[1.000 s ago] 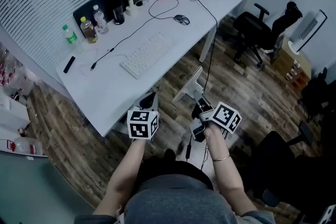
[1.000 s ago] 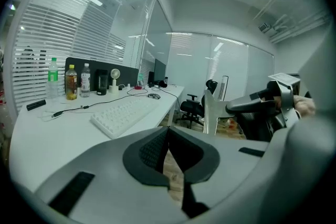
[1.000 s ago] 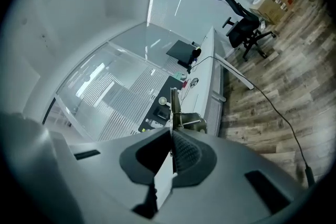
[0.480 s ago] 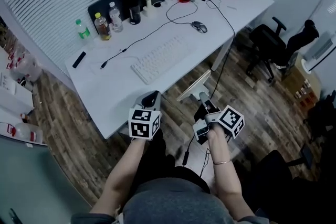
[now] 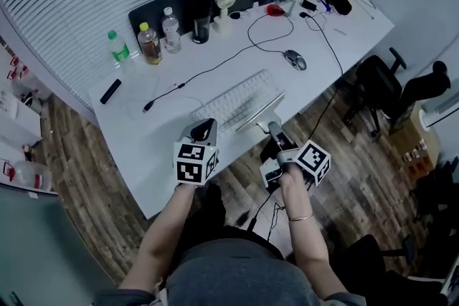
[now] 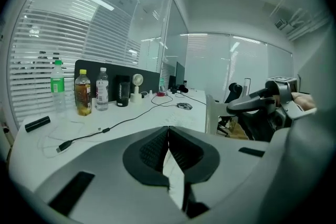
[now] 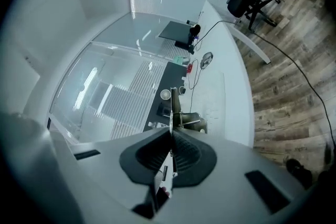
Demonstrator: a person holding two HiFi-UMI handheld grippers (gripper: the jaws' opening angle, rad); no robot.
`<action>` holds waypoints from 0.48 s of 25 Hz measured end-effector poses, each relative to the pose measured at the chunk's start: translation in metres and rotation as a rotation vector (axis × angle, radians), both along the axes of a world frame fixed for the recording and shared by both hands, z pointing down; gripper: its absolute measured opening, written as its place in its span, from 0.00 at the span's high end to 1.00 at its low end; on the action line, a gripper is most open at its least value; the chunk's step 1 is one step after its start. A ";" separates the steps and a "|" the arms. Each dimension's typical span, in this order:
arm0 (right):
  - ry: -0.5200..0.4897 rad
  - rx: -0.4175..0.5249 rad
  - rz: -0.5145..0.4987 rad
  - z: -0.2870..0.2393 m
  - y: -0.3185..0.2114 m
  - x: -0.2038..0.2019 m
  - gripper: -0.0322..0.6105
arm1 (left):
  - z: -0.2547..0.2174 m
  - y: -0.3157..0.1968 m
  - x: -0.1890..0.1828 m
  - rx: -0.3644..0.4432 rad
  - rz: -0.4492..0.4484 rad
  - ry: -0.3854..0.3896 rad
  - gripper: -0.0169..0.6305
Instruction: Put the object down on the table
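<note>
My right gripper (image 5: 272,129) is shut on a thin flat white panel (image 5: 259,111), which slants up and left with its far end over the white keyboard (image 5: 229,105) on the white table (image 5: 143,143). In the right gripper view the panel (image 7: 172,107) shows edge-on, running out from between the jaws of the right gripper (image 7: 171,136). My left gripper (image 5: 202,127) hangs over the table's front edge just left of the panel, jaws shut with nothing in them. The left gripper view looks past the left gripper (image 6: 168,128) to the panel (image 6: 211,117) and the right gripper (image 6: 252,103) holding it.
Along the table's back stand three bottles (image 5: 150,44), a black cup (image 5: 200,29) and a small fan (image 5: 225,0). A black cable (image 5: 208,72) crosses the top; a mouse (image 5: 294,59) lies right of the keyboard. Office chairs (image 5: 380,82) stand on the wood floor at right.
Both grippers and the panel have come forward from over the floor by the table's edge to over the table's front; the panel's far end now overlaps the keyboard.
</note>
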State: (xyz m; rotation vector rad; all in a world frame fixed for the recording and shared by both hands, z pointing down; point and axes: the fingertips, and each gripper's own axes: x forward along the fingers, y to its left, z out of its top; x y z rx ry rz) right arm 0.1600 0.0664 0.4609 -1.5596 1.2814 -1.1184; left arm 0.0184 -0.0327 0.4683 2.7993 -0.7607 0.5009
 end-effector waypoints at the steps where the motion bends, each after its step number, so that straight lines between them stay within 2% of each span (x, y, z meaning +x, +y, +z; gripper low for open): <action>1: -0.001 0.001 -0.010 -0.002 -0.014 0.000 0.94 | -0.001 -0.011 0.001 -0.001 -0.006 0.000 0.94; 12: -0.041 0.017 -0.059 -0.016 -0.125 -0.001 0.94 | -0.007 -0.100 0.003 -0.029 -0.045 0.010 0.94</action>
